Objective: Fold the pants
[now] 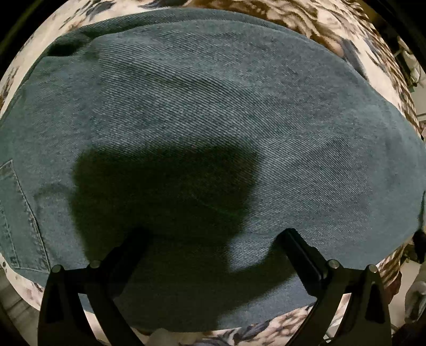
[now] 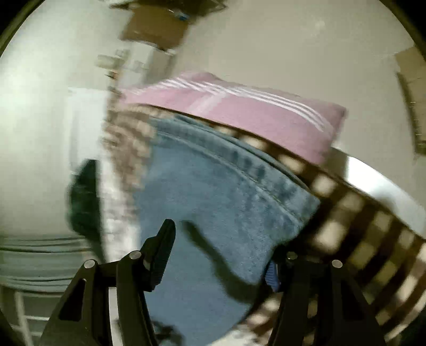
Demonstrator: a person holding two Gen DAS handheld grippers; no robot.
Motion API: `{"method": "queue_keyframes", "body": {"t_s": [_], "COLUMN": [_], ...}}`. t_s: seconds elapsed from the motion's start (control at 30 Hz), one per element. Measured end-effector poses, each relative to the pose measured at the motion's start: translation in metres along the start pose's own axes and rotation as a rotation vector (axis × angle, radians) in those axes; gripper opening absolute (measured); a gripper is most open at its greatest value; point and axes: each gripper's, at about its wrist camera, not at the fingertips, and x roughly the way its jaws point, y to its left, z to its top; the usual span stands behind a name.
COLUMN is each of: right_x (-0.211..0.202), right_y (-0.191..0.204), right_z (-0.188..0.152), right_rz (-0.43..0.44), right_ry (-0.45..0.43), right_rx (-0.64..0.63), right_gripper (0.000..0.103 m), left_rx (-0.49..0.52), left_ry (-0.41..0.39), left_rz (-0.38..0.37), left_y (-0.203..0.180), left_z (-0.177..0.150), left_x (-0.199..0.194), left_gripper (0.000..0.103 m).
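Note:
The blue denim pants [image 1: 213,111] lie flat on a patterned bed cover and fill the left wrist view; a back pocket [image 1: 16,213] shows at the left edge. My left gripper [image 1: 213,234] is open just above the denim, its fingers wide apart with nothing between them. In the blurred right wrist view the pants [image 2: 213,191] show a stitched hem running diagonally. My right gripper [image 2: 223,239] is open over the denim; the left finger [image 2: 162,247] is clear, the right finger is partly hidden behind the fabric edge.
A brown and cream patterned bed cover [image 1: 293,18] surrounds the pants. A pink pillow with white stripes [image 2: 239,106] lies beyond the pants. A checked blanket [image 2: 359,226] lies to the right. The bed edge and floor show at the left.

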Motion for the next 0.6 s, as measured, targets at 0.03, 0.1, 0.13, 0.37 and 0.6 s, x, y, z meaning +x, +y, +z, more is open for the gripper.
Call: {"method": "queue_keyframes", "body": {"t_s": [0.03,0.1,0.13,0.37,0.6], "right_x": [-0.008,-0.013,-0.009,0.011,0.043], "right_y": [0.008,0.015,0.017,0.022,0.016], "right_z": [-0.002,-0.003,-0.002,0.004,0.000], "right_rz": [0.089,0.112,0.086,-0.001,-0.125], "right_ry": [-0.015,-0.027,-0.026,-0.016,0.036], "right_rx": [-0.013,-0.047,-0.077,-0.109,-0.115], "right_gripper": [0.056,0.056,0.056,0.010,0.017], "left_rx": [-0.001,-0.003,-0.005,-0.009,-0.017], "left_ry": [0.014,0.031,0.039,0.024,0.011], "left_rz": [0.001,0.004,0.006,0.009,0.016], "left_y": [0.000,-0.002,-0.003,-0.008,-0.011], "left_z": [0.002,0.013,0.015,0.019,0.010], "left_x": [0.001,0.004,0.005,0.009,0.012], "left_gripper": [0.103,0.103,0.103,0.103,0.103]}}
